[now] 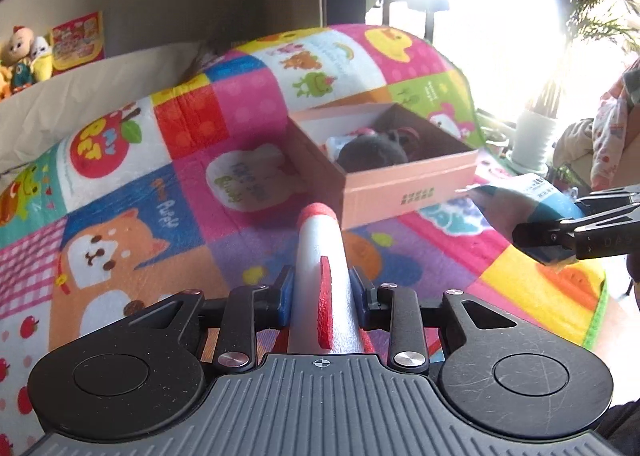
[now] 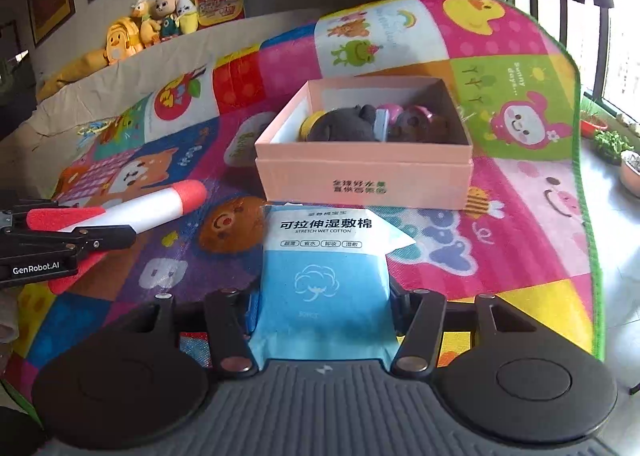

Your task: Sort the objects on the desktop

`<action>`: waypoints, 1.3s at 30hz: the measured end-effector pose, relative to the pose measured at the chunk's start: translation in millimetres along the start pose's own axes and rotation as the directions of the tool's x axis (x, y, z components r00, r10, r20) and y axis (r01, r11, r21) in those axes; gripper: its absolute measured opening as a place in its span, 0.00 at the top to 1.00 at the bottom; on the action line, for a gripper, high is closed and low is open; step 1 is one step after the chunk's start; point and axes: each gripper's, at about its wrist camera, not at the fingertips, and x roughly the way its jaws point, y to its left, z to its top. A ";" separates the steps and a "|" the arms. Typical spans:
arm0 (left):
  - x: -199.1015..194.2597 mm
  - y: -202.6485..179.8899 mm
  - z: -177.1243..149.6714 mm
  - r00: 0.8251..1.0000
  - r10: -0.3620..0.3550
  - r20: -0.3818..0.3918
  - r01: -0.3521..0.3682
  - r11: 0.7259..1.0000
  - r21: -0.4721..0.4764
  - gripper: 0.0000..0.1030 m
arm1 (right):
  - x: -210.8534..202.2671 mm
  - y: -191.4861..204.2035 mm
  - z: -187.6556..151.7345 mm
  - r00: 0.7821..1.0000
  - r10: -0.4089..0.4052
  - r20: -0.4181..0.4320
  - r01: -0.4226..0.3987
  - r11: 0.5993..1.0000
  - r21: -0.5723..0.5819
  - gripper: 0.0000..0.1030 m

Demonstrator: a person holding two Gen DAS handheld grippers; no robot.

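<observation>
The left gripper (image 1: 322, 292) was clamped on the foam rocket (image 1: 320, 256), blue pads squeezing the white body just ahead of the red fin, red nose aimed up toward the near left corner of the pink box (image 1: 400, 184). Over on the other side, the right gripper (image 2: 324, 320) was clenched on the blue packet of wet cotton (image 2: 324, 268), the pack standing up between the fingers with its white top almost level with the box's near wall. So both hands were loaded at once, and both loads hung clear of the patchwork play mat (image 1: 140, 216) rather than lying on it. The box sat toward the mat's far right corner, and it was already filling up: a dark plush toy (image 2: 344, 122), something pink and something yellow beside it, though what exactly those were could not be told. By the look of it, the sorting was well along. Most of the mat in view was bare of loose things, with only these two pieces left to go. What remained, I'd judge, was to carry rocket and packet over the rim and let them go inside. Neither was above the box yet.
</observation>
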 end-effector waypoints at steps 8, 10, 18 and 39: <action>42.1 -47.3 90.5 0.992 -0.083 0.095 0.076 0.994 0.074 0.68 | -74.6 -30.4 21.9 0.985 -0.037 0.170 0.035 0.999 0.017 0.47; 68.9 -55.4 110.3 0.992 -0.095 0.087 0.091 0.995 0.052 0.68 | -90.1 -38.2 23.7 0.975 -0.044 0.216 0.043 0.999 0.013 0.47; 177.4 -79.1 150.8 0.993 -0.120 0.011 0.120 0.993 -0.005 0.63 | -90.4 -80.2 20.5 0.964 -0.127 0.235 0.103 0.988 0.111 0.46; 94.3 -10.8 37.8 0.997 -0.030 0.071 0.033 0.999 -0.037 0.24 | 40.1 -73.0 115.6 0.998 -0.047 0.049 0.039 0.988 0.152 0.46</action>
